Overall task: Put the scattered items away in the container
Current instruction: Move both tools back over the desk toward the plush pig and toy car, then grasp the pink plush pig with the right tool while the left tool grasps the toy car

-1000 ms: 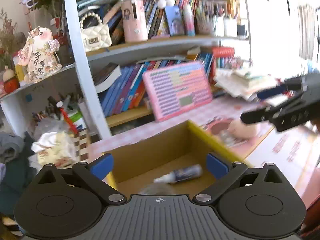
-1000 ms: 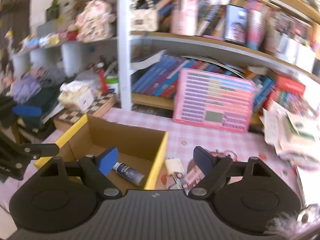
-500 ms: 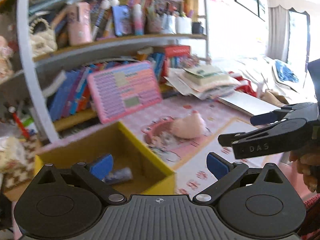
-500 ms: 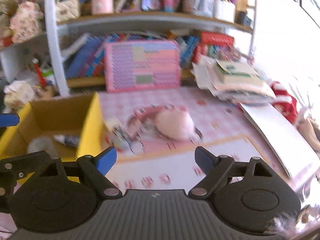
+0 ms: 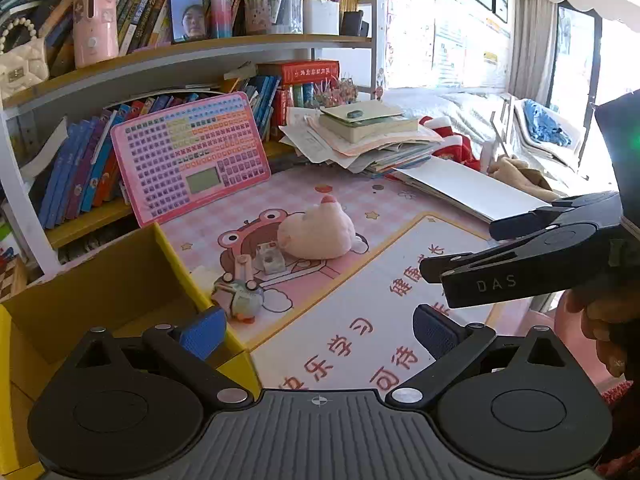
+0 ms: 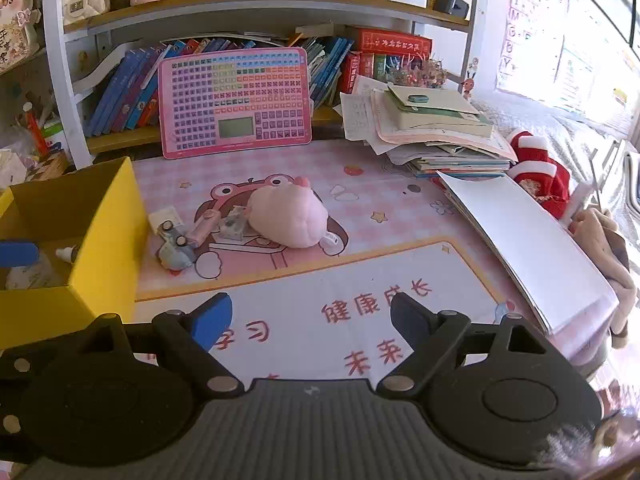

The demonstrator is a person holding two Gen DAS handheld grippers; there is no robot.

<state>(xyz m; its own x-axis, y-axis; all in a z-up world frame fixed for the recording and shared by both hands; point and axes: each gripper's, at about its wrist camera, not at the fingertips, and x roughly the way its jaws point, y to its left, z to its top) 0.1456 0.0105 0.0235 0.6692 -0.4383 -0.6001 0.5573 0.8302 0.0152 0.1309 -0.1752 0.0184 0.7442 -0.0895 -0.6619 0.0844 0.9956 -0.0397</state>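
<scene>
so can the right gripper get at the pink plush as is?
Probably yes. The right gripper has open, empty jaws aimed toward the pink plush, with only bare desk mat between them.

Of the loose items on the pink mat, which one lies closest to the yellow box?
The small toy car, beside the box's right wall. The pink stick, clear block and pink plush lie farther right.

Yellow box [image 6: 116, 216], pink plush [image 6: 288, 216]
</scene>
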